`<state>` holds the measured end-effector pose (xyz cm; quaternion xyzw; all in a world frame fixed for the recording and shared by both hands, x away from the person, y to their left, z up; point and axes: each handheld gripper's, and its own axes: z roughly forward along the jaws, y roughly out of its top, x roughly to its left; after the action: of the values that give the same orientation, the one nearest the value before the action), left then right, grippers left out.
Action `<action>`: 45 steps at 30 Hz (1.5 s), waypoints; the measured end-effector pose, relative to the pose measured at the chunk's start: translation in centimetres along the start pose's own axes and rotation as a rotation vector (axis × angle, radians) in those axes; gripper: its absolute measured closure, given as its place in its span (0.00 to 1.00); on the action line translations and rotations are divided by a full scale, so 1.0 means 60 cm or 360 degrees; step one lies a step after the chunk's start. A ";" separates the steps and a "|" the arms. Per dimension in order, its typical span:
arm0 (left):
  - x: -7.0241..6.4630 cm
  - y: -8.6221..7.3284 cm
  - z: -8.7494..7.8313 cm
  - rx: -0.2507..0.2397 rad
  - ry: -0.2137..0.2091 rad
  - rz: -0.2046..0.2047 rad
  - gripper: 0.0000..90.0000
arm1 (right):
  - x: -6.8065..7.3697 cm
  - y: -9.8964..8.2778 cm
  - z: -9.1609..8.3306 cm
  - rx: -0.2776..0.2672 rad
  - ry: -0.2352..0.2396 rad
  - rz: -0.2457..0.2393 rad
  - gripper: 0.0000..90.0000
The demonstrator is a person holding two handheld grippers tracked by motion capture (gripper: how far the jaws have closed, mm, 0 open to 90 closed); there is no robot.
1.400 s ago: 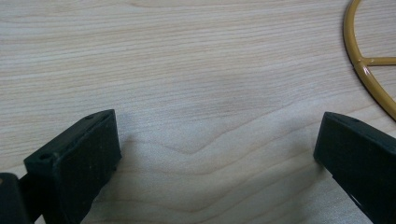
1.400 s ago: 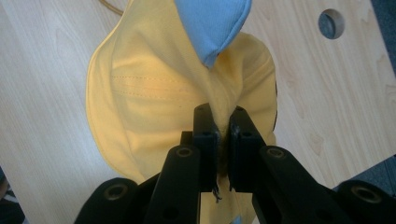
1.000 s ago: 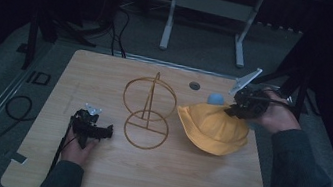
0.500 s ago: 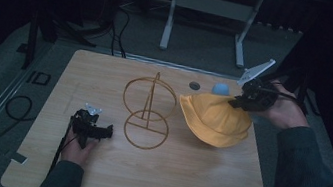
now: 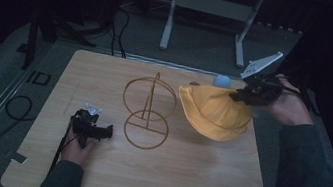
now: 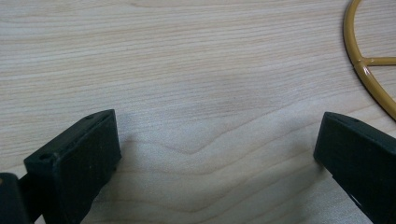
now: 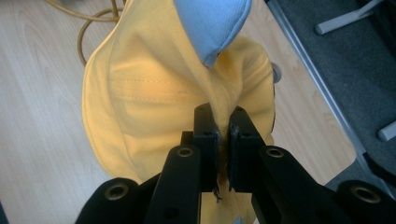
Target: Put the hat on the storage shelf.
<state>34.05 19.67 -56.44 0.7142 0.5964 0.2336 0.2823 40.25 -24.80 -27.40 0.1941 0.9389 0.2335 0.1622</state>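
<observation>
A yellow cloth hat (image 5: 214, 112) with a light blue underside (image 5: 222, 81) hangs above the right part of the wooden table (image 5: 106, 79). My right gripper (image 5: 236, 96) is shut on a fold of its fabric and holds it up; in the right gripper view the jaws pinch the yellow hat (image 7: 154, 93) at my right gripper (image 7: 223, 133), with the blue lining (image 7: 212, 23) above. A gold wire stand (image 5: 147, 111) with two rings and a post rises mid-table. My left gripper (image 5: 106, 132) rests open on the table left of the stand; my left gripper (image 6: 217, 149) has bare wood between its jaws.
The wire stand's base ring (image 6: 366, 70) lies just right of my left gripper. A small dark disc (image 5: 193, 83) sits on the table behind the hat. A grey metal frame (image 5: 208, 9) stands on the floor beyond the table. A cable (image 5: 16, 105) loops at the left.
My right gripper has lifted the yellow hat off the table; it now hangs higher and its blue lining shows. The left gripper has stayed put.
</observation>
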 end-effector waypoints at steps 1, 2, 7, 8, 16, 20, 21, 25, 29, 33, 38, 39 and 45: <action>0.000 0.000 0.000 0.0000 0.0000 0.0000 0.00 | 0.000 0.002 -0.001 -0.0002 -0.0004 -0.0001 0.94; 0.000 0.000 0.000 -0.0001 0.0000 0.0000 0.00 | 0.001 0.005 -0.002 -0.0006 -0.0006 -0.0004 0.94; 0.000 0.000 0.000 0.0001 0.0001 0.0001 0.00 | 0.002 0.017 -0.007 -0.0017 -0.0012 -0.0014 0.94; 0.000 0.000 0.000 -0.0001 0.0000 0.0000 0.00 | 0.002 0.019 -0.007 -0.0022 -0.0015 -0.0016 0.94; 0.000 0.000 0.000 -0.0002 0.0001 0.0000 0.00 | 0.005 0.037 -0.015 -0.0072 -0.0035 -0.0027 0.94; 0.000 0.000 0.000 -0.0002 0.0001 0.0000 0.00 | 0.006 0.048 -0.018 -0.0099 -0.0033 -0.0030 0.94; 0.000 0.000 0.000 -0.0002 0.0001 0.0000 0.00 | 0.007 0.050 -0.018 -0.0105 -0.0030 -0.0032 0.94; 0.000 0.000 0.000 -0.0002 0.0001 -0.0001 0.00 | 0.010 0.062 -0.020 -0.0122 -0.0026 -0.0046 0.94; 0.000 0.000 0.000 -0.0001 0.0000 -0.0001 0.00 | 0.013 0.073 -0.021 -0.0136 -0.0025 -0.0052 0.94; 0.000 0.000 0.000 0.0000 0.0000 0.0000 0.00 | 0.015 0.084 -0.022 -0.0152 -0.0019 -0.0056 0.94; 0.000 0.000 0.000 0.0000 0.0000 0.0000 0.00 | 0.018 0.095 -0.022 -0.0166 -0.0020 -0.0066 0.94; 0.000 0.000 0.000 0.0000 0.0000 0.0000 0.00 | 0.018 0.095 -0.022 -0.0166 -0.0020 -0.0066 0.94; 0.000 0.000 0.000 0.0000 -0.0001 0.0000 0.00 | 0.022 0.110 -0.018 -0.0187 -0.0001 -0.0071 0.94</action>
<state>34.05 19.67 -56.43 0.7143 0.5963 0.2334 0.2823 40.58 -19.25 -23.46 0.1632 0.9276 0.2845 0.1788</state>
